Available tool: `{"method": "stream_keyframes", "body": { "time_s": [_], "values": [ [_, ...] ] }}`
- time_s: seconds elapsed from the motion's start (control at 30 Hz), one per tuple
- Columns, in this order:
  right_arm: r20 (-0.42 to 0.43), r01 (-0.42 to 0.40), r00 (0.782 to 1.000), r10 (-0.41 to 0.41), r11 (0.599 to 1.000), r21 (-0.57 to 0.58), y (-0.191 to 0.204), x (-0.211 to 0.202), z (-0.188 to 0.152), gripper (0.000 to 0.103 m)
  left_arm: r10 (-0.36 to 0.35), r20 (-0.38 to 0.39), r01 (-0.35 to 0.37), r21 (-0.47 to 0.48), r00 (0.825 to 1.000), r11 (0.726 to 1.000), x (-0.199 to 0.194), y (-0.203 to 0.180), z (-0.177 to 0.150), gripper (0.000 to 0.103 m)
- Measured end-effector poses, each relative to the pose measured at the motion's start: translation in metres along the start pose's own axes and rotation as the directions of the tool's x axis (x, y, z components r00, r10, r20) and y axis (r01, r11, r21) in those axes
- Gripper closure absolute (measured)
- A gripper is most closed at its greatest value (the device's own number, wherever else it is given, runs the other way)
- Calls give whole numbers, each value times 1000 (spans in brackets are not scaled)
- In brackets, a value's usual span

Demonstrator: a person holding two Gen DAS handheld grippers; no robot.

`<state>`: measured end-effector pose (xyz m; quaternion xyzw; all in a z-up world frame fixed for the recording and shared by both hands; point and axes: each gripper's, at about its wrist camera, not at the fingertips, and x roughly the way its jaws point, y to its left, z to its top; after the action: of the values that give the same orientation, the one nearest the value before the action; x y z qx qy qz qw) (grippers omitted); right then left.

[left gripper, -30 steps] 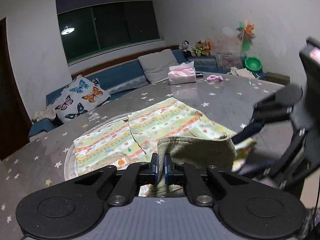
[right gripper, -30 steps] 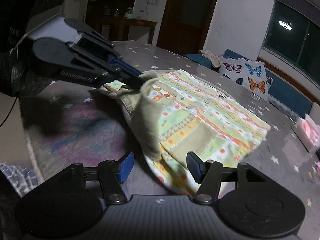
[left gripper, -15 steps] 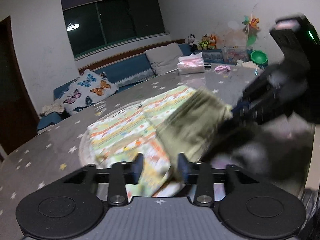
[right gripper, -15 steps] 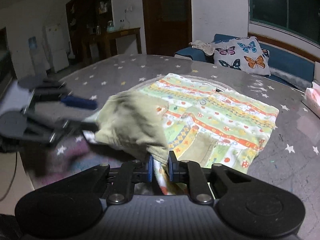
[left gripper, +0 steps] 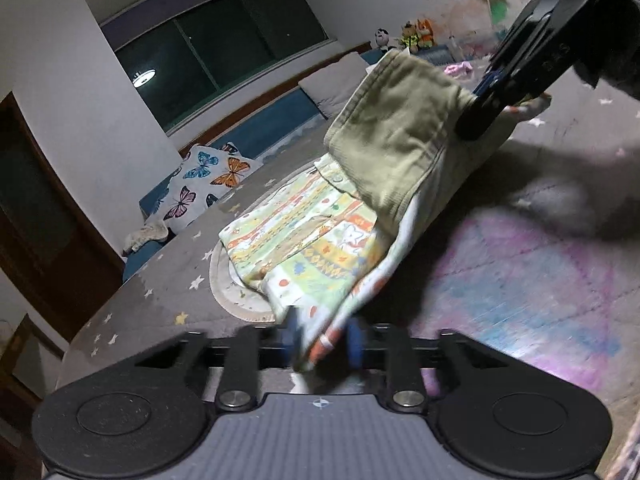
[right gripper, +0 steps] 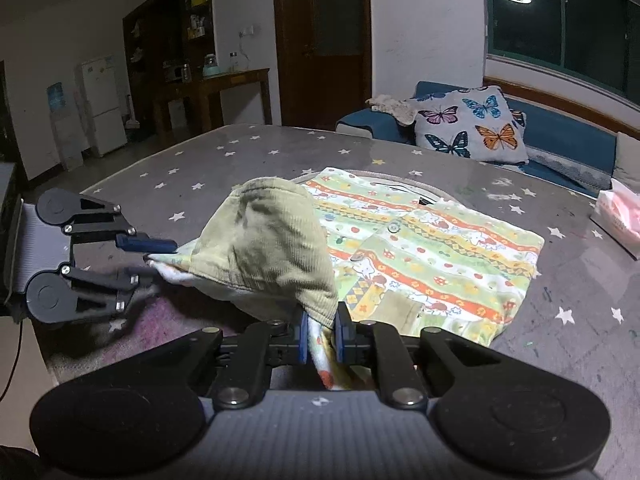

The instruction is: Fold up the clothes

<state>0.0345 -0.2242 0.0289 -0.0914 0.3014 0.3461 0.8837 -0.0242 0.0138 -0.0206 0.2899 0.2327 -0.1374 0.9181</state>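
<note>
A child's patterned shirt (right gripper: 432, 240) with green, yellow and orange stripes lies on the star-print table (right gripper: 240, 152). Its near edge is lifted, showing an olive corduroy lining (right gripper: 264, 248). My right gripper (right gripper: 322, 338) is shut on the lifted hem; it also shows in the left wrist view (left gripper: 486, 96), clamping the olive corner. My left gripper (left gripper: 322, 344) has the shirt's edge (left gripper: 332, 320) between its fingers with a visible gap; it is blurred. It shows in the right wrist view (right gripper: 154, 260) at the cloth's left corner.
A butterfly cushion (right gripper: 472, 128) sits on the blue sofa beyond the table. A pink tissue pack (right gripper: 618, 216) lies at the table's right edge. A pink and blue floor mat (left gripper: 520, 280) lies below the table's near edge. A wooden door stands behind.
My right gripper closed on the shirt's hem and lifted it. My left gripper let go of the olive part, moved to the shirt's other corner, and the fabric now hangs stretched between both.
</note>
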Motion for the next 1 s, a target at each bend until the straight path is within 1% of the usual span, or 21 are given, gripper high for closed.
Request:
{"method": "stream_keyframes", "body": {
  "time_s": [0.07,0.23,0.3,0.37,0.43,0.5,0.57,0.63,0.73,0.87,1.0],
  "values": [
    [13,4,1000,-4,1000,-2,2,-4,-3,94,4,15,-4,-27,1000,1000,-5,4,2,94],
    [56,10,998,-8,1000,-26,9,-29,-5,95,1,76,5,-79,997,997,-39,7,11,95],
    [68,0,998,3,999,-34,11,-46,-7,95,-13,95,22,-95,995,995,-58,6,13,95],
    [74,-12,997,15,999,-41,15,-63,-9,95,-43,110,54,-102,993,993,-81,4,15,95],
    [80,-27,996,31,998,-52,21,-88,-13,95,-66,128,80,-102,990,992,-105,2,18,95],
    [88,-35,995,41,997,-68,28,-108,-14,95,-76,144,91,-98,987,991,-126,0,23,95],
    [97,-32,994,41,996,-88,33,-122,-11,95,-79,167,96,-97,983,991,-137,2,29,95],
    [103,-28,994,38,994,-103,33,-126,-5,95,-69,173,87,-97,982,991,-135,7,35,95],
    [106,-20,994,32,993,-115,28,-118,10,95,-59,156,78,-123,986,989,-116,19,45,95],
    [83,-12,996,22,993,-117,14,-90,31,95,-87,84,102,-201,993,974,-79,38,57,95],
    [30,-14,999,16,997,-73,-11,-47,51,95,-134,-11,126,-268,991,955,-30,57,65,95]
  ]
}}
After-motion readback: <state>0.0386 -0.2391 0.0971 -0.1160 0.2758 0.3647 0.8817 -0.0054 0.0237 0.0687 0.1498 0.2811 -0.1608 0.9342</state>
